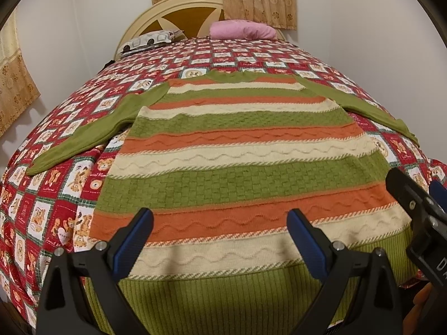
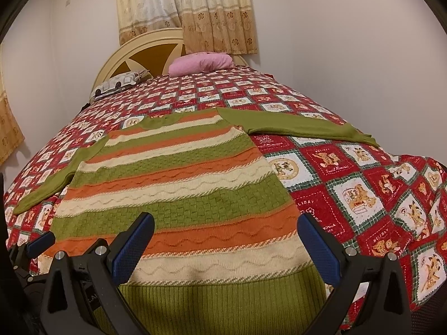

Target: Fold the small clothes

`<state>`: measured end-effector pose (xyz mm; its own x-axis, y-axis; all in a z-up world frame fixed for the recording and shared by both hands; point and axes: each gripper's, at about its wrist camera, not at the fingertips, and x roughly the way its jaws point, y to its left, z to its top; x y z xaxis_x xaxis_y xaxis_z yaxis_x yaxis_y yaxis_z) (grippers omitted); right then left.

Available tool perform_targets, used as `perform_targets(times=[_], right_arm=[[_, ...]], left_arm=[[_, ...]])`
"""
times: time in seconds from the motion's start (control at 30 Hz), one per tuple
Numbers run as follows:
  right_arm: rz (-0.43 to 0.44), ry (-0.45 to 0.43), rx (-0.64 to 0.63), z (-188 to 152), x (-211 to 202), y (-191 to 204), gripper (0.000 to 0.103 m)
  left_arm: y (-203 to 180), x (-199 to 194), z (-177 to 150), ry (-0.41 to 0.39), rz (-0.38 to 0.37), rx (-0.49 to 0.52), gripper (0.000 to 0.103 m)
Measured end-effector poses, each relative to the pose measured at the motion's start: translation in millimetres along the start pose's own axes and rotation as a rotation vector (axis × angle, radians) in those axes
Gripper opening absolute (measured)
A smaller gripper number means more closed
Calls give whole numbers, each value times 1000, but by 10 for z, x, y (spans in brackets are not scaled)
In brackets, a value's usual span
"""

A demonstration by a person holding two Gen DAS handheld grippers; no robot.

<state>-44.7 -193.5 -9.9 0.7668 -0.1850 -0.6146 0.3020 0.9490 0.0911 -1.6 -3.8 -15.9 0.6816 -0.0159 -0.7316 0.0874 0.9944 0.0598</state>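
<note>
A striped knit sweater [image 1: 237, 150] in green, orange and cream lies flat on the bed, sleeves spread out to both sides, ribbed green hem nearest me. It also shows in the right wrist view [image 2: 184, 184]. My left gripper [image 1: 220, 223] is open and empty, hovering over the hem's left part. My right gripper [image 2: 226, 229] is open and empty over the hem's right part; it shows at the right edge of the left wrist view [image 1: 413, 195]. The left gripper's finger [image 2: 39, 243] shows at the left edge of the right wrist view.
The bed has a red patchwork teddy-bear quilt [image 2: 363, 184]. A pink pillow [image 1: 243, 30] and a patterned pillow [image 1: 145, 40] lie by the cream headboard [image 1: 173, 8]. Curtains [image 2: 184, 8] hang behind. White walls flank the bed.
</note>
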Motion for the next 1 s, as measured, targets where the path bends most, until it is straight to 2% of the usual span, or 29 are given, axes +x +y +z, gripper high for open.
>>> perform_targets(times=[0.73, 1.0], right_arm=[[-5, 25, -7, -18, 100, 4, 102], [-13, 57, -16, 115, 309, 11, 102]], left_arm=[[-3, 115, 2, 34, -1, 2, 98], [52, 246, 92, 44, 23, -4, 98]])
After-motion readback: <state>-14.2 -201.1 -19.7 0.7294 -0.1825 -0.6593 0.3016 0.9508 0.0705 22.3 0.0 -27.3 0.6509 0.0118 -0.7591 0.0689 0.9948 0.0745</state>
